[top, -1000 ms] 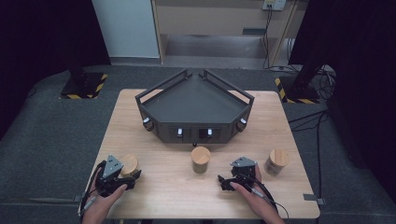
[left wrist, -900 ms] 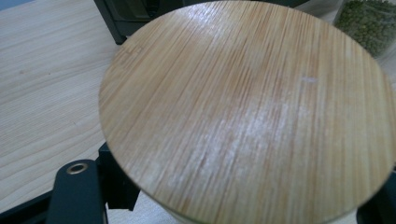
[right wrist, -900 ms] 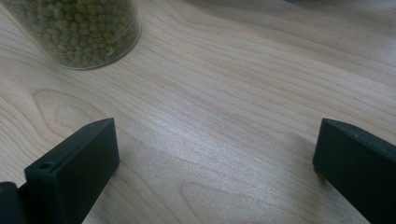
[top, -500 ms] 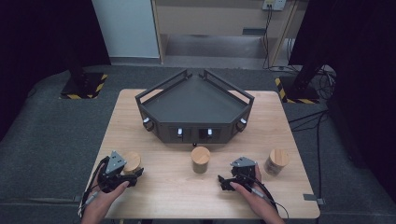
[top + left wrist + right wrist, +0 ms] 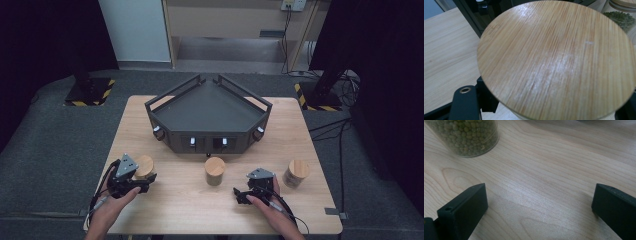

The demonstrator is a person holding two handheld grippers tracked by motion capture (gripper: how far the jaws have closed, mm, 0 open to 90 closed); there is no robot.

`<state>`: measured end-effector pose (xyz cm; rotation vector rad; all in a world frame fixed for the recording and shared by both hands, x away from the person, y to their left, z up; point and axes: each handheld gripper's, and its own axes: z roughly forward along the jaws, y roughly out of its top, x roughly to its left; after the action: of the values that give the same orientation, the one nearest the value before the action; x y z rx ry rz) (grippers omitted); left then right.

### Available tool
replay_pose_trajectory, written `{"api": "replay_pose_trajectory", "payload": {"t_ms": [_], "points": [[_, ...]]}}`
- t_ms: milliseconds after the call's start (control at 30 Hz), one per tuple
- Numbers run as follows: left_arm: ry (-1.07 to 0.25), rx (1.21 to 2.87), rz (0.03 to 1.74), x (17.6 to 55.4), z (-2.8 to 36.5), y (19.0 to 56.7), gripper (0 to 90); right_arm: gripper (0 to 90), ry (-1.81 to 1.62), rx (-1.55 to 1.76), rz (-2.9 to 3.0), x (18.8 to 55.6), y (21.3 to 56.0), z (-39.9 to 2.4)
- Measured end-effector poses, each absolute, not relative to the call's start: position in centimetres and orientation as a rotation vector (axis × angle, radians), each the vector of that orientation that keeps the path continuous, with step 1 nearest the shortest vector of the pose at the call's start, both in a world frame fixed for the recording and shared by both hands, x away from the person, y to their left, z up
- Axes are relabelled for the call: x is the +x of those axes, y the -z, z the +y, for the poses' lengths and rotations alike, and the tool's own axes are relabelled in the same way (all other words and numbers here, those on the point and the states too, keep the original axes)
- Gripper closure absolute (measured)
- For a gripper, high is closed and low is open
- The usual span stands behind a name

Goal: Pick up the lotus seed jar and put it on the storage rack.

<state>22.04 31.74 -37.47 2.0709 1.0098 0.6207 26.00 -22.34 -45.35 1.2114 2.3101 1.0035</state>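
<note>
Jars with bamboo lids stand on the wooden table [image 5: 175,210], all on the person's side of the dark five-sided tray [image 5: 207,112] that sits at the table's middle. The left gripper [image 5: 134,178] is clamped around the leftmost jar [image 5: 145,166], which lies off the tray's front left corner; in the left gripper view the jar's round bamboo lid [image 5: 556,60] spreads across most of the frame, with a black jaw showing just under its lower left edge. The person's left hand [image 5: 112,207] grasps that gripper from below.

Straight in front of the tray's front wall, near its two white-tipped knobs, stands the middle jar [image 5: 215,171], filled with green beans; the right gripper view shows its glass base [image 5: 465,137] on the wood ahead of the jaws. The right gripper [image 5: 246,192] rests low over the table, in front of the tray's right half, its jaws spread wide with only bare wood between them. It sits between the middle jar and the right jar [image 5: 296,173], touching neither. The right hand [image 5: 272,212] holds it from behind, with a cable trailing toward the table's near edge.
</note>
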Motion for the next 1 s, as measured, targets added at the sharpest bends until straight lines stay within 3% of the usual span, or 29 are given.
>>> {"api": "replay_pose_trajectory", "payload": {"t_ms": [1000], "points": [[-0.587,2.109,0.913,24.8,30.3,34.7,24.4,0.4,-1.003,1.211,2.31,26.0,45.4,-22.3]]}}
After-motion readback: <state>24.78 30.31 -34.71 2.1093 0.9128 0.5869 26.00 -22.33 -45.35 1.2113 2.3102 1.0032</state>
